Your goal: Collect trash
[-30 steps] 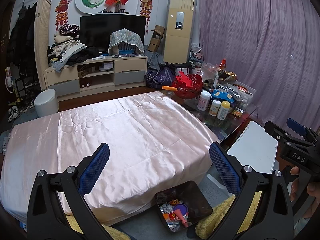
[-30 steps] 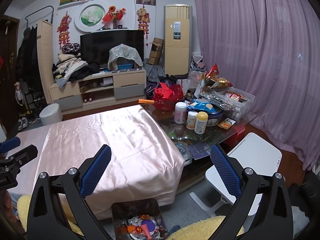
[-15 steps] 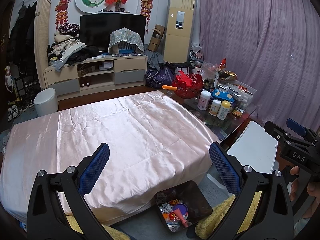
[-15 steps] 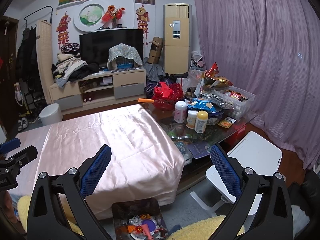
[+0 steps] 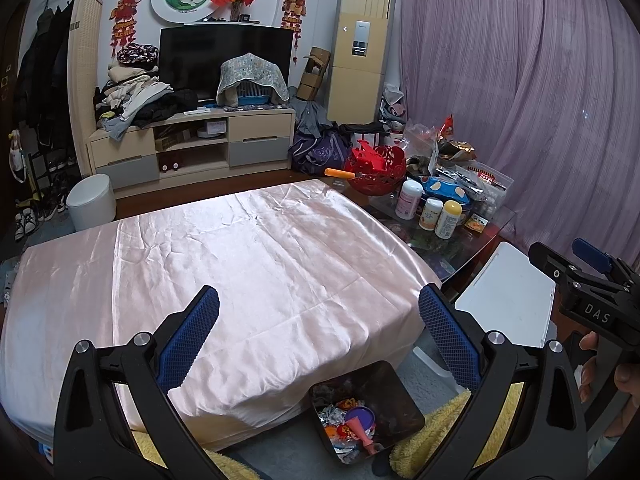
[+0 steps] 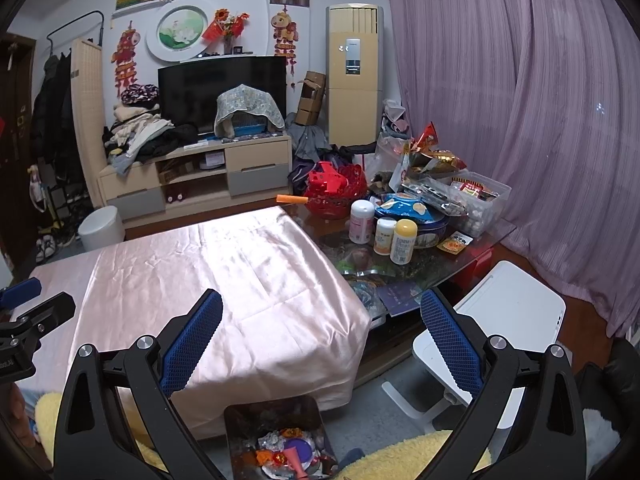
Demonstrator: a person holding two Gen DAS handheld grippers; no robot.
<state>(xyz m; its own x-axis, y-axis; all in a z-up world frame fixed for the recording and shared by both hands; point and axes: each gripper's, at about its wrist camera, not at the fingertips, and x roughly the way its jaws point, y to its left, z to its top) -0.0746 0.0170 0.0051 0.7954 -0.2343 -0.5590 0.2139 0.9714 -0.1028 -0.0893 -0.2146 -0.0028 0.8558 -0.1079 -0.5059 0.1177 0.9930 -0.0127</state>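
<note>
Below both grippers, dark trash bin (image 5: 400, 392) on floor, left gripper (image 5: 320, 344) spread empty, right gripper (image 6: 322, 344) likewise.

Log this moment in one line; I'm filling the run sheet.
left claw: open, empty | right claw: open, empty | pink cloth: bare | bin: holds trash

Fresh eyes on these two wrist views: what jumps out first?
The pink satin cloth fills the middle of both views, bare of anything. Right of it, a glass table is crowded with bottles, snack bags and a red basket. On the floor at the cloth's near edge sits a dark bin holding colourful trash, below the open left claw and open right claw.
</note>
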